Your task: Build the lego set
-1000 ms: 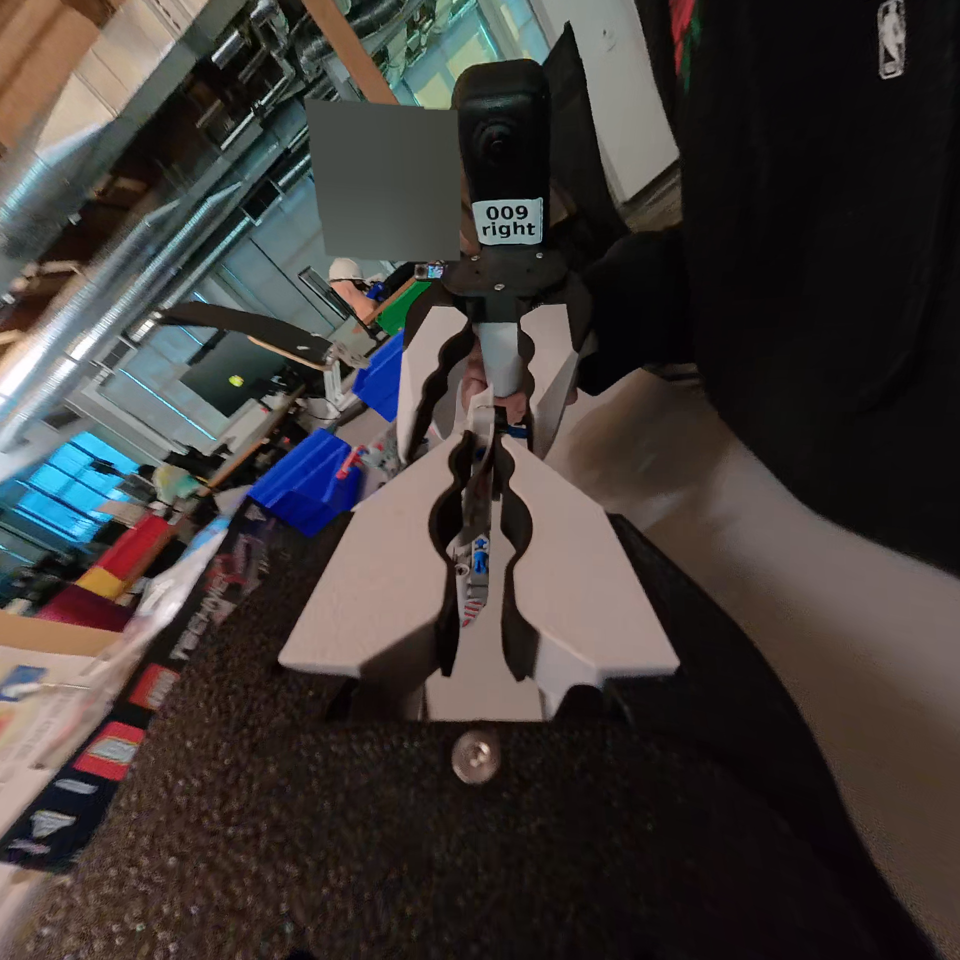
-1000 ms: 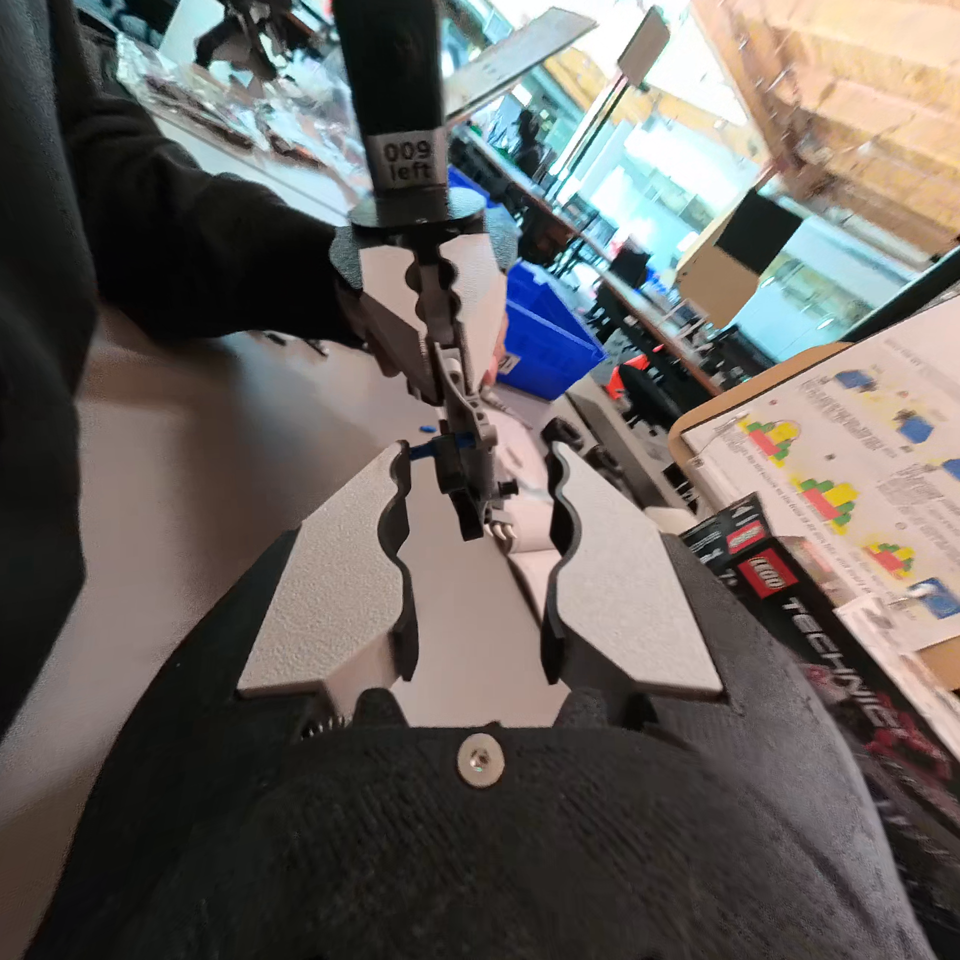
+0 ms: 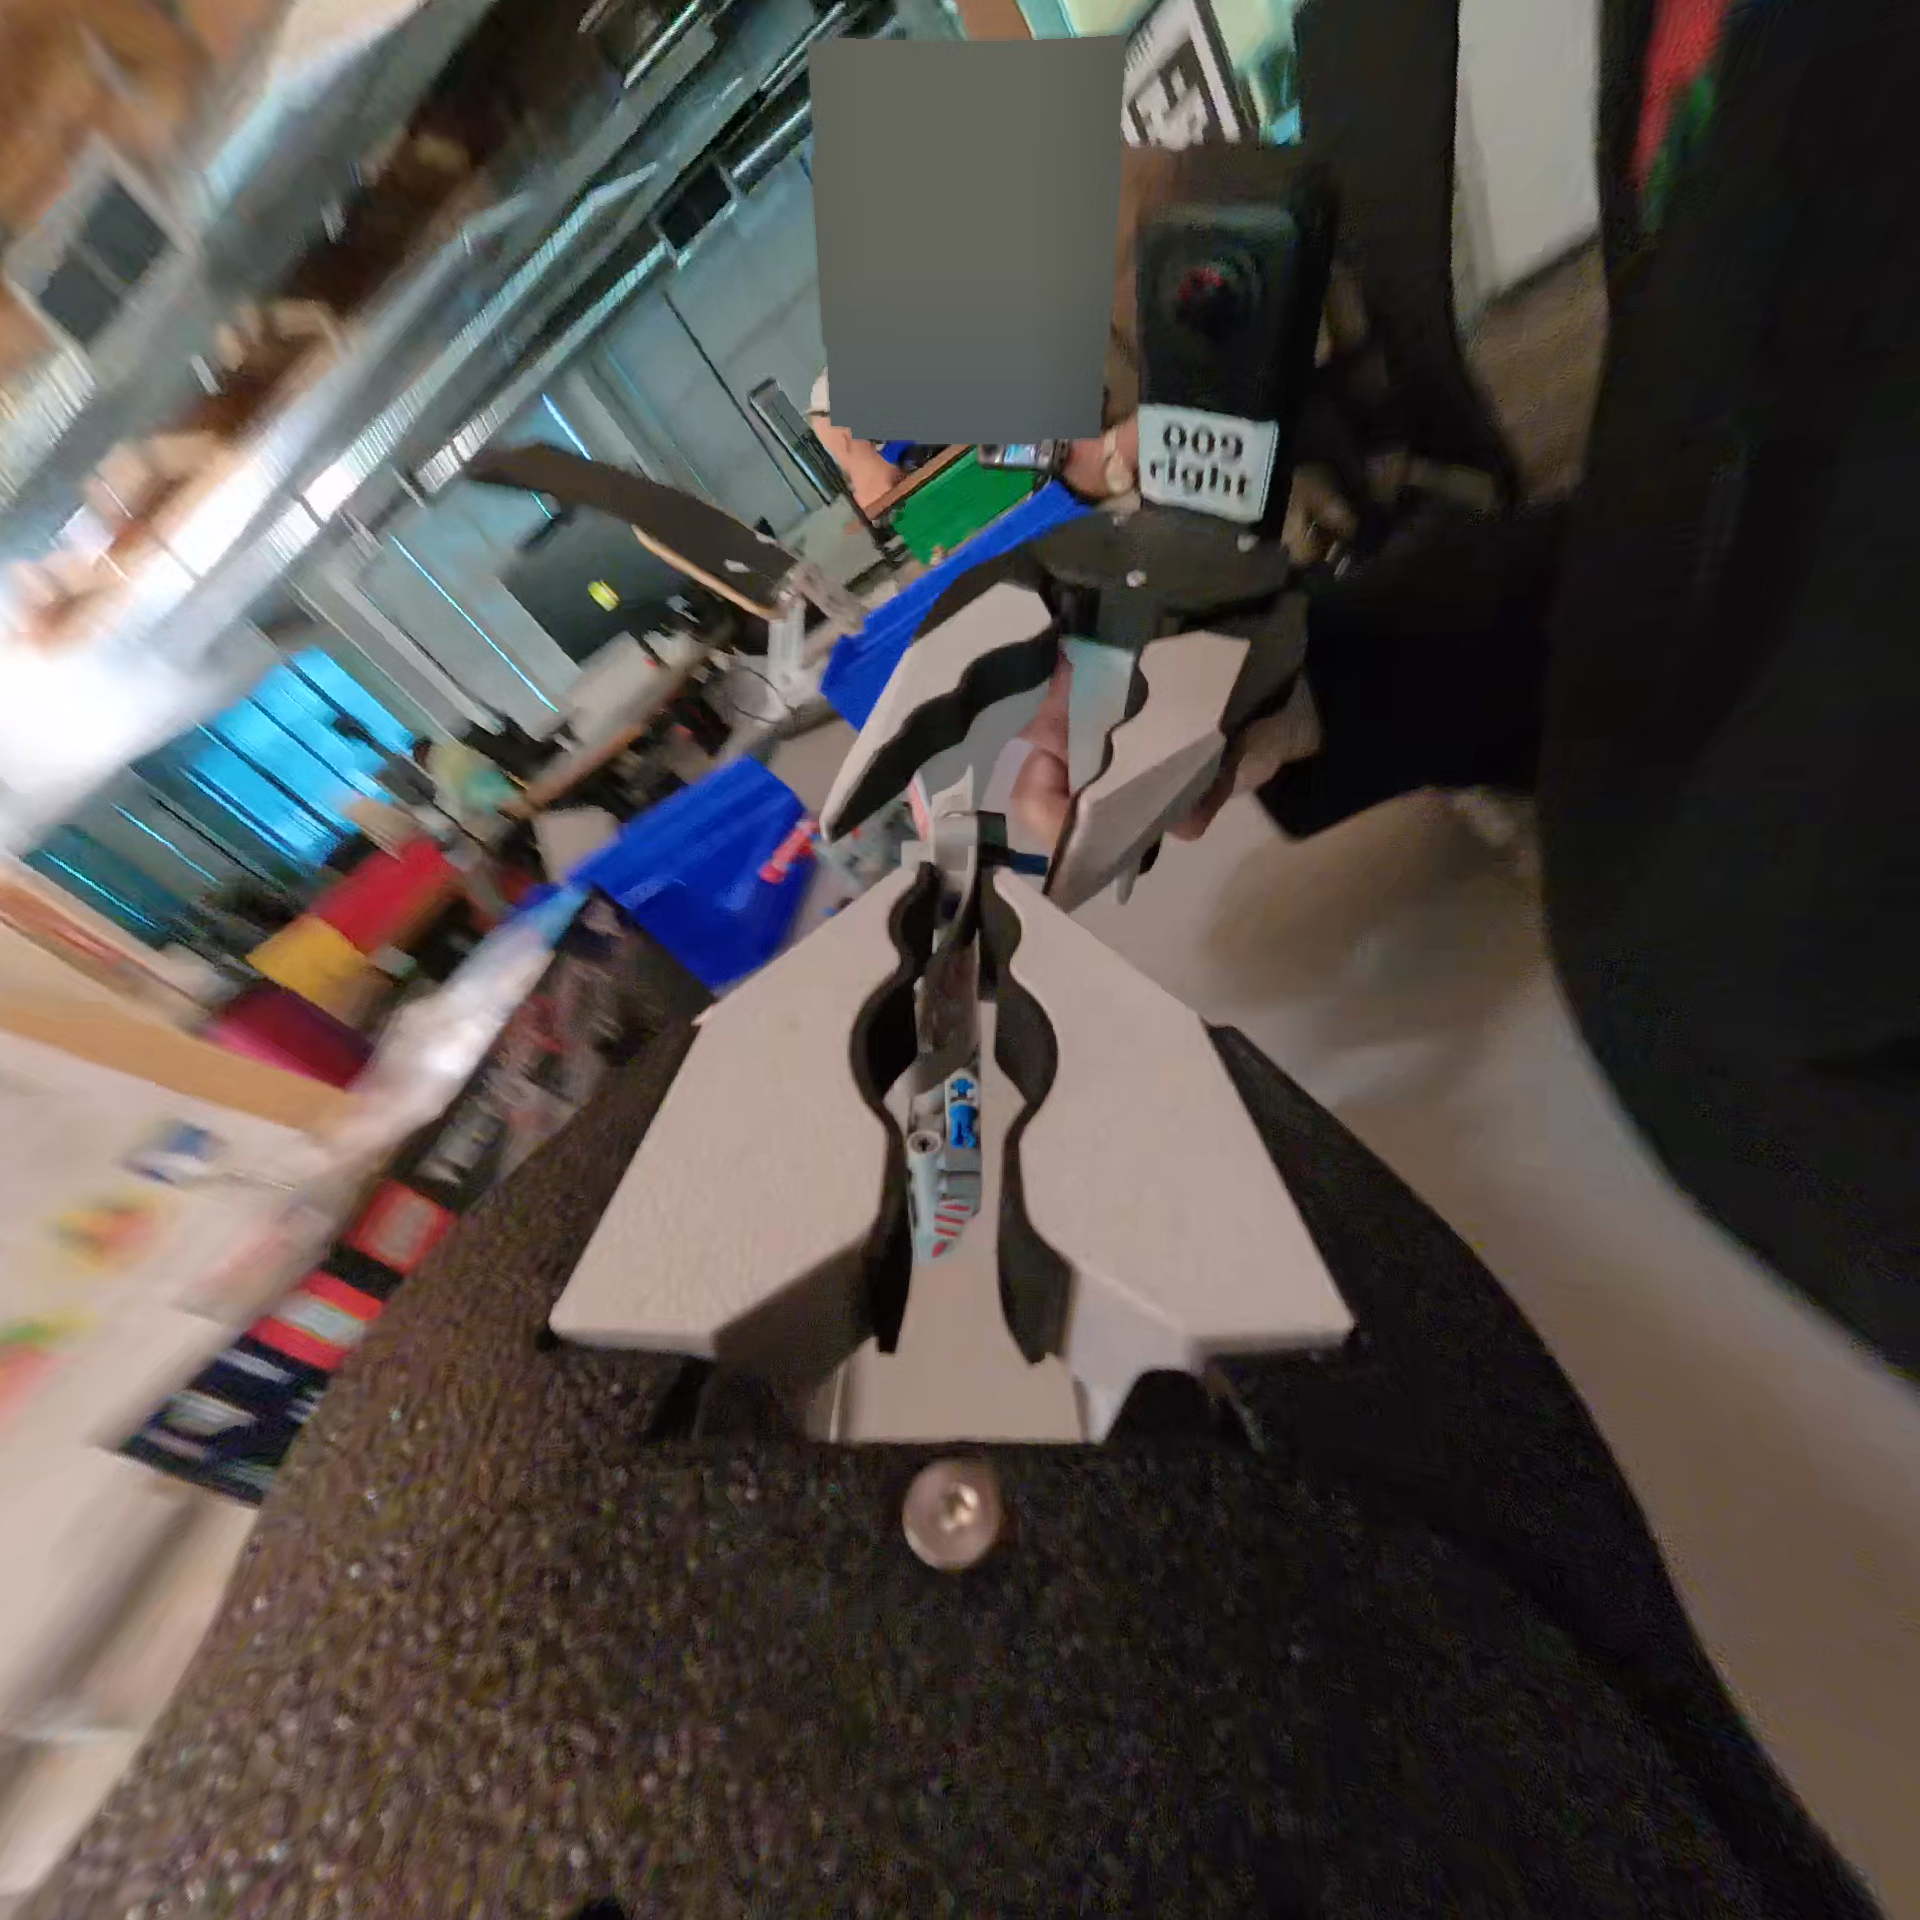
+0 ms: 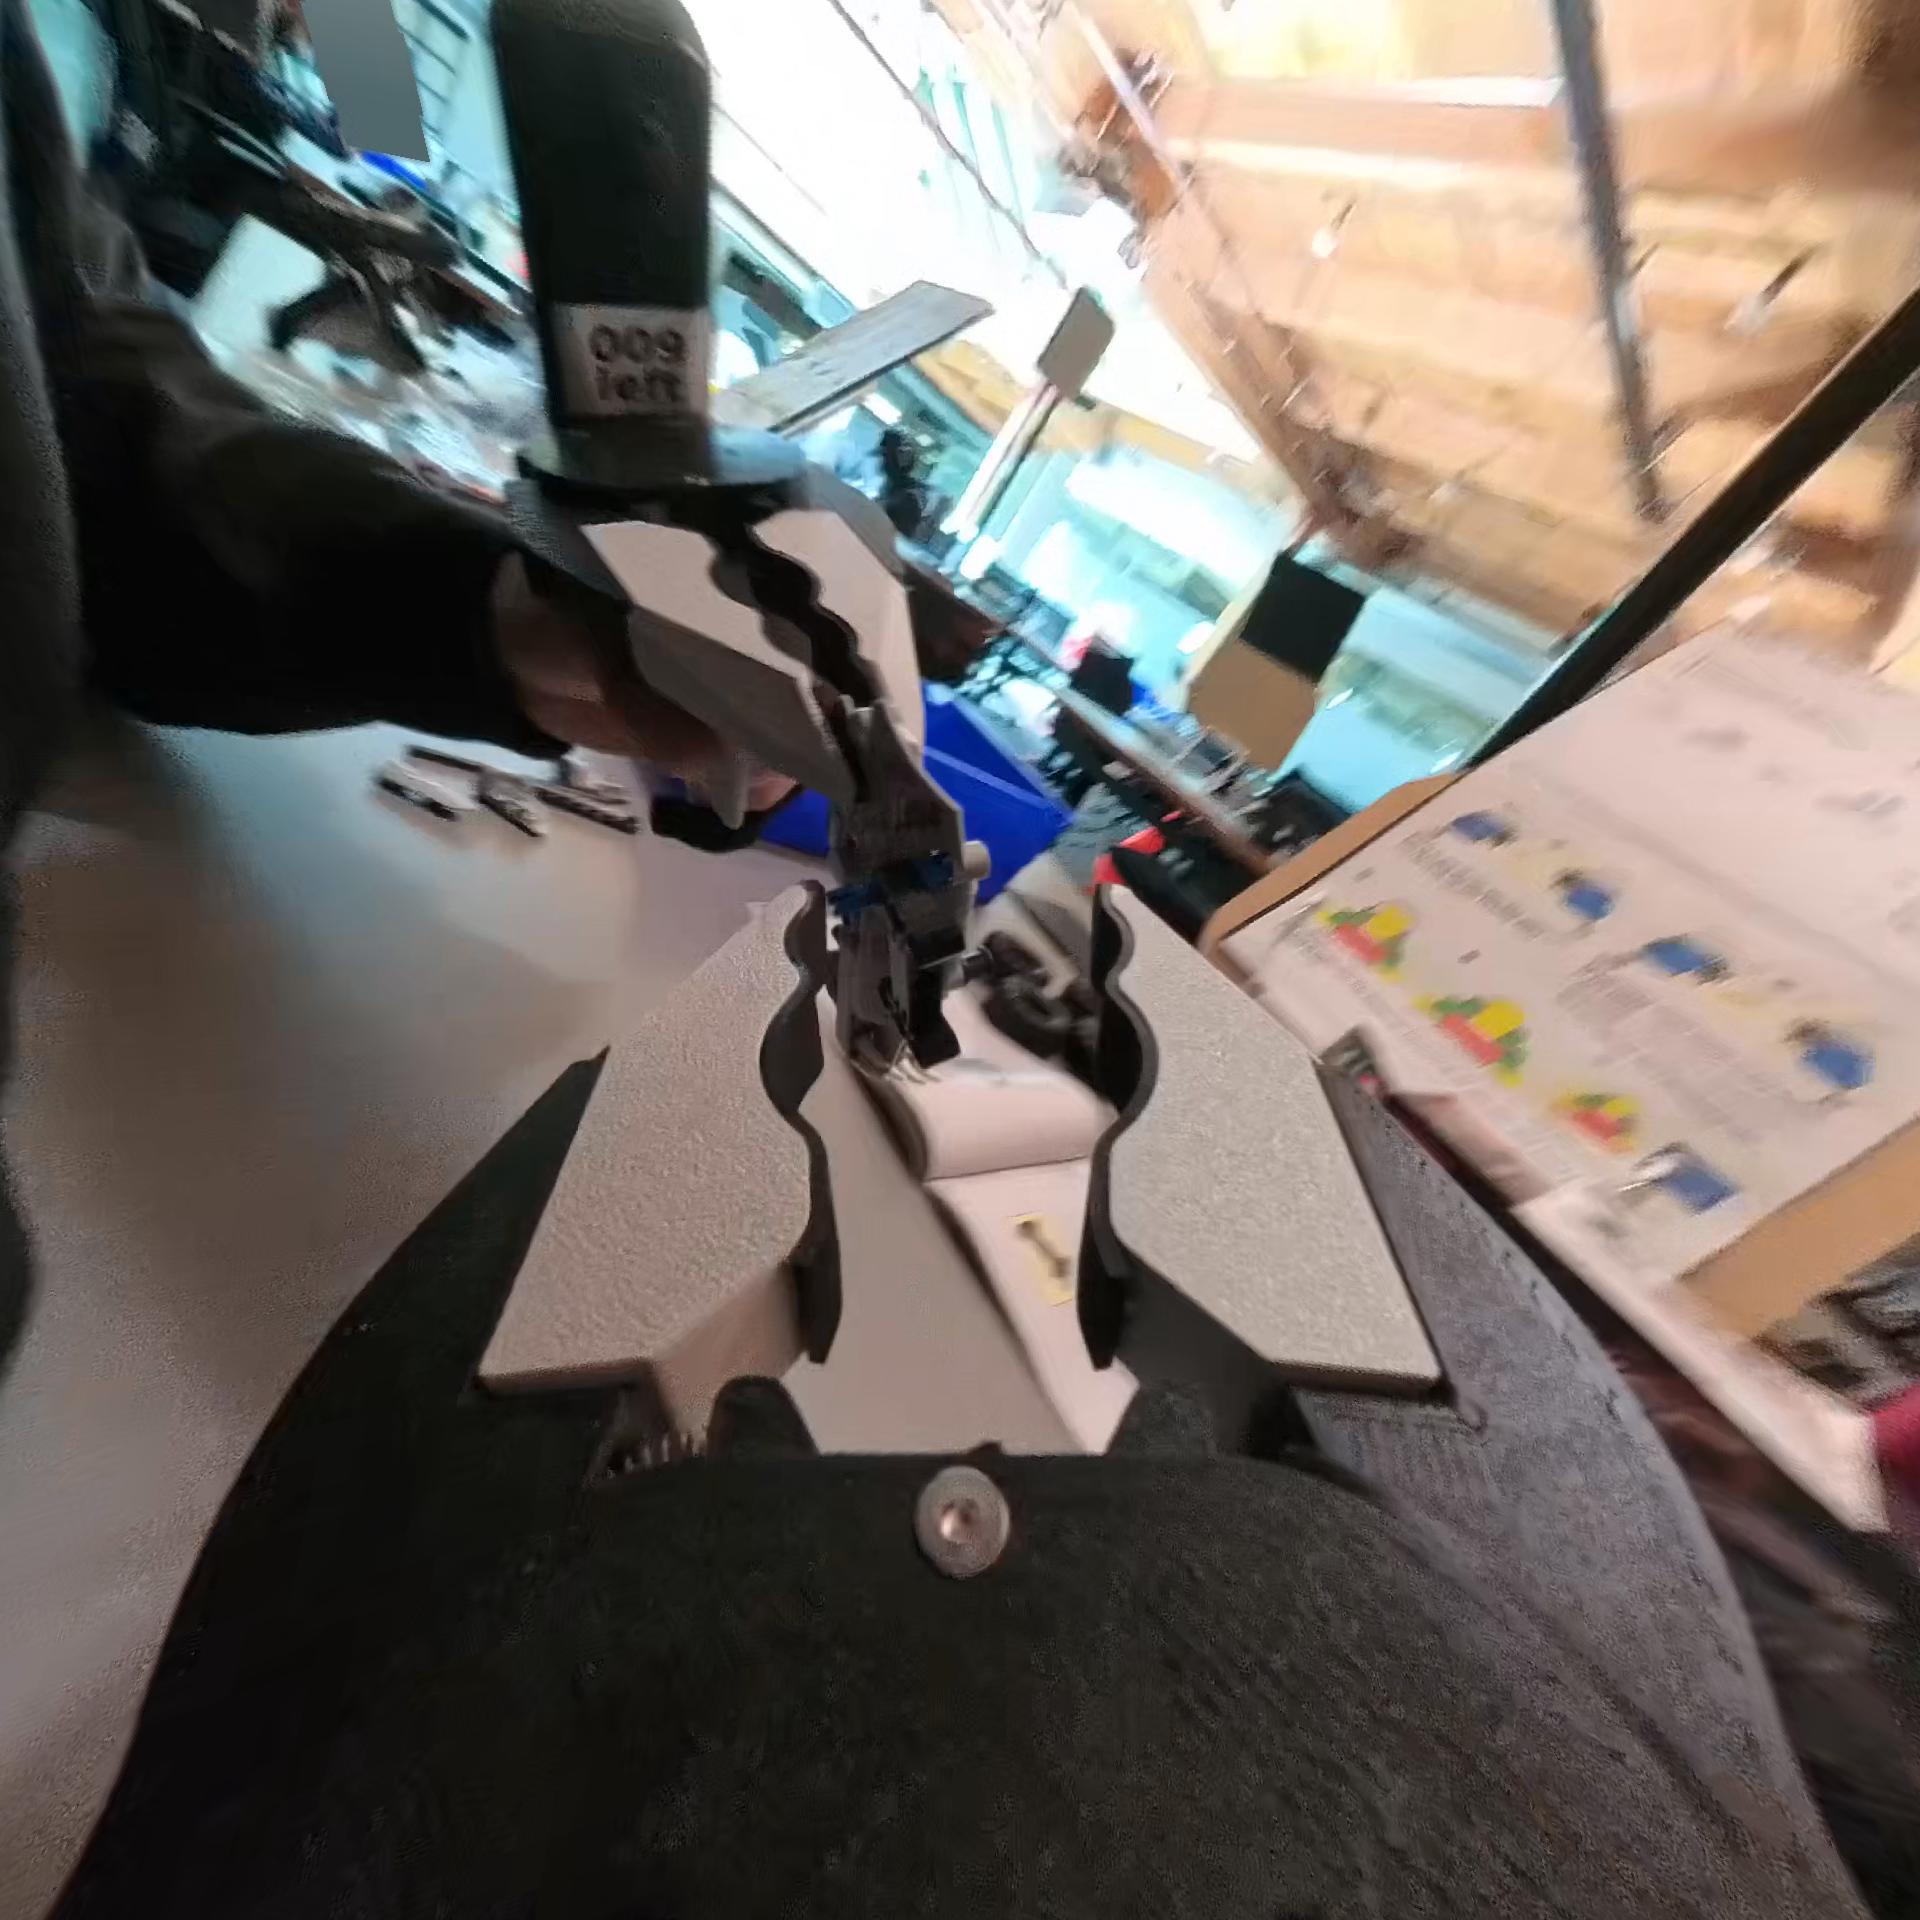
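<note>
Lego assembly [image 3: 943, 1143] pinched in left claw [image 3: 951, 914] — right claw [image 4: 956, 925] spread, facing.

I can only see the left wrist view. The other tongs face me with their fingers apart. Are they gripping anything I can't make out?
Observer: No. The right tongs are open. The lego assembly, clamped in the left tongs, hangs in their gap, close to one finger.
Operator: What's underneath it?
Observer: An open instruction booklet lies on the table.
Operator: Any loose pieces around?
Observer: A few dark pieces lie on the table beyond the sleeve.
</note>
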